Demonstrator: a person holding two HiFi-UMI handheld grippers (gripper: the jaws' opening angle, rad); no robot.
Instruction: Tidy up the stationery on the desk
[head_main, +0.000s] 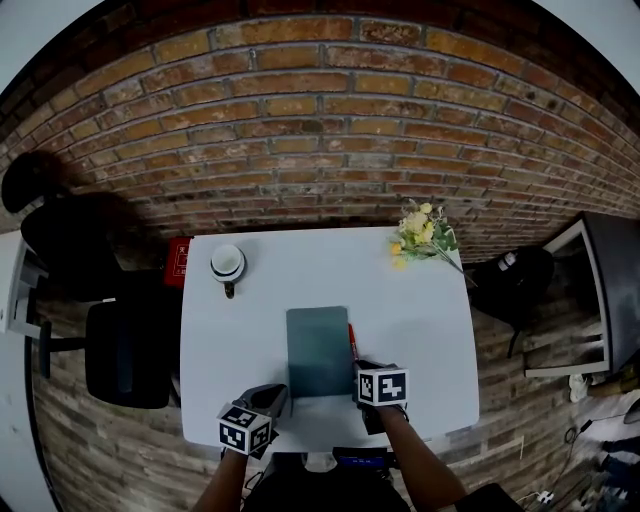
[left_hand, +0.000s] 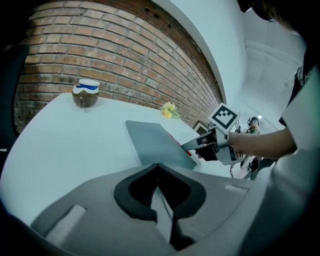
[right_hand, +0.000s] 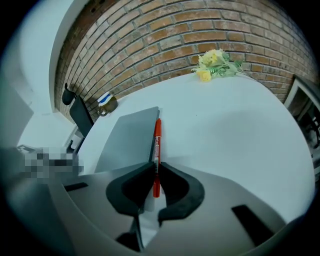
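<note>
Pen (right_hand: 157, 150) along notebook (right_hand: 127, 142) right edge

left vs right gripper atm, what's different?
The left gripper has its jaws together, empty; the right gripper is closed on the red pen. The left gripper sits by the grey notebook's near-left corner, the right gripper at its right edge. Both are at the white table's near edge.

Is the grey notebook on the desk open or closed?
Closed. The notebook lies flat on the white desk showing one plain cover, no pages visible; the red pen lies along its right edge.
</note>
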